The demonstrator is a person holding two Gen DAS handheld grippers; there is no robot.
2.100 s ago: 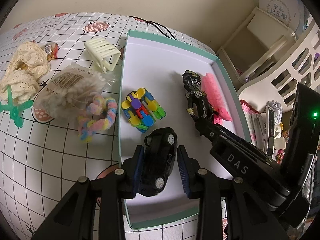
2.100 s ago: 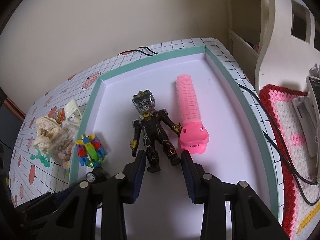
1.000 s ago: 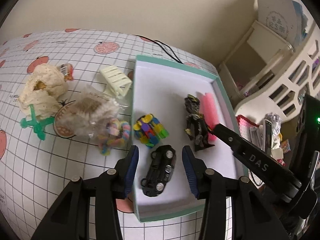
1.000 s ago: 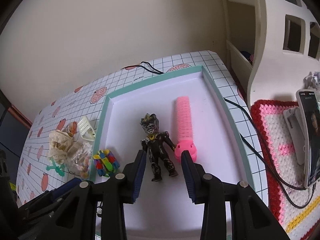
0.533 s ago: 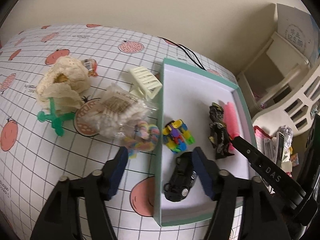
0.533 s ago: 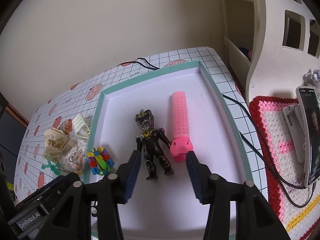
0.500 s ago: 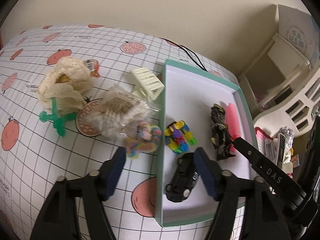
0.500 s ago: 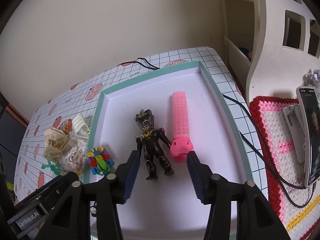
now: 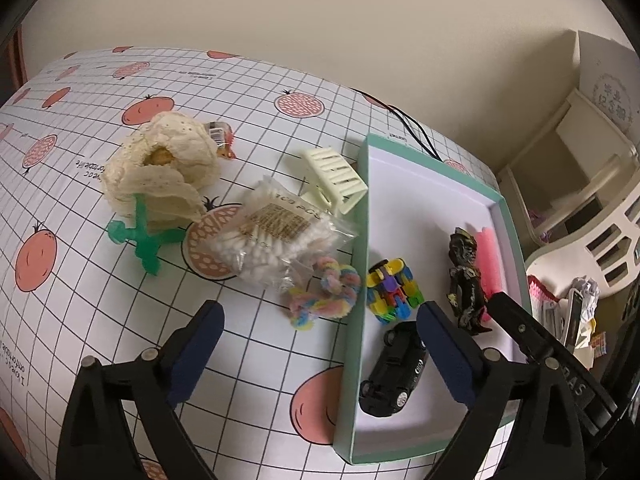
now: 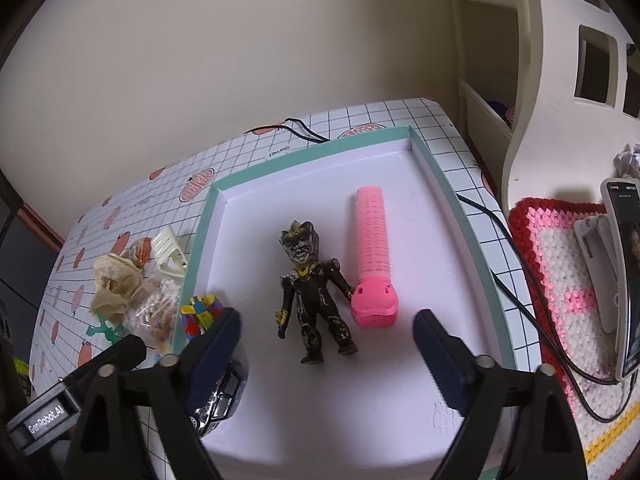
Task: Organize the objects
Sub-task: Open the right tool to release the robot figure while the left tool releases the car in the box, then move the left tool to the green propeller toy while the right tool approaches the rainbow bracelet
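Partly completed sorting. The shallow white tray with a mint-green rim (image 9: 362,216) lies on the counter covered in a grid-and-tomato-print cloth (image 9: 80,280) and already holds four things: a small black toy car (image 9: 394,374) at its near end, a multicoloured block toy (image 9: 394,290) beside the left wall, a dark action figure (image 10: 312,296) lying face up, and a pink ribbed hair roller (image 10: 372,252) touching the figure's arm. Outside the tray, to its left, remain a pastel rainbow chenille ring (image 9: 324,294) just beside the rim, a clear bag of white cotton swabs (image 9: 276,236), a cream plastic claw clip (image 9: 336,180), a cream lace fabric bundle (image 9: 164,168), a green plastic star-shaped piece (image 9: 144,240) and a small orange wrapped item (image 9: 220,142). The left hand-held gripper (image 9: 320,340) hangs above the counter and tray rim, jaws spread wide and empty. The right hand-held gripper (image 10: 326,344) hangs over the tray, likewise spread and empty. By this reading, somewhat under half of the sorting is done; the chenille ring lies closest for the next pick.
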